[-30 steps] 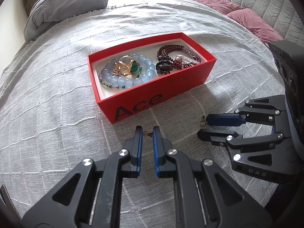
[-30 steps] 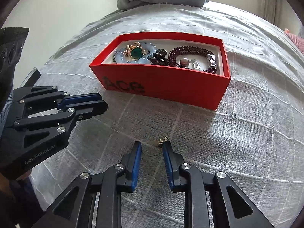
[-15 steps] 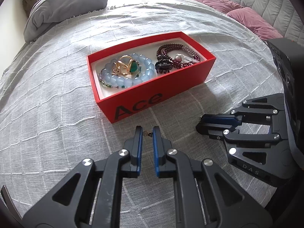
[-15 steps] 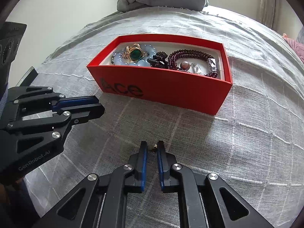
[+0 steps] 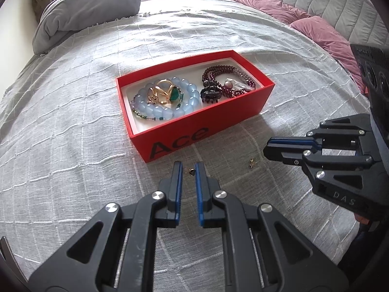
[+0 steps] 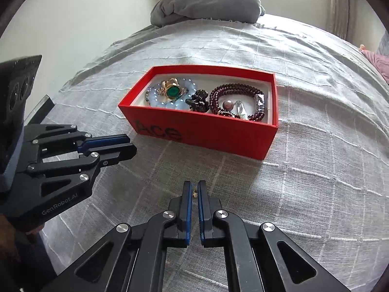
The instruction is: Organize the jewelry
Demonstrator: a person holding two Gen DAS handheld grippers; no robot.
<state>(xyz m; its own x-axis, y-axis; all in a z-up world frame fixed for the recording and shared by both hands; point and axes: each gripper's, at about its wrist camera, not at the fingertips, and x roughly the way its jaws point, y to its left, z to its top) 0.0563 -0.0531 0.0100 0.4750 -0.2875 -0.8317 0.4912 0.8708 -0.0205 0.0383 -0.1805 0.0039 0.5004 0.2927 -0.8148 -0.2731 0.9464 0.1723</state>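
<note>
While outside red box (image 5: 206, 131), small earring (image 5: 192, 171)

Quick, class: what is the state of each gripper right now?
Left gripper: narrow gap, dark earring between the tips; grip cannot be told.
Right gripper: nearly shut, empty; gold earring lies on bedspread just ahead.

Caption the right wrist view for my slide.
Right gripper closes around a tiny earring on the grey bedspread, before the red jewelry box.

A red box (image 5: 245, 112) with black "Ace" lettering and a white lining sits on a grey bedspread (image 5: 73, 126) checked with pale raised lines. Inside: pale blue beads (image 5: 192, 97), a gold ring with a green stone (image 5: 170, 93), dark red beads (image 5: 223, 69).
</note>
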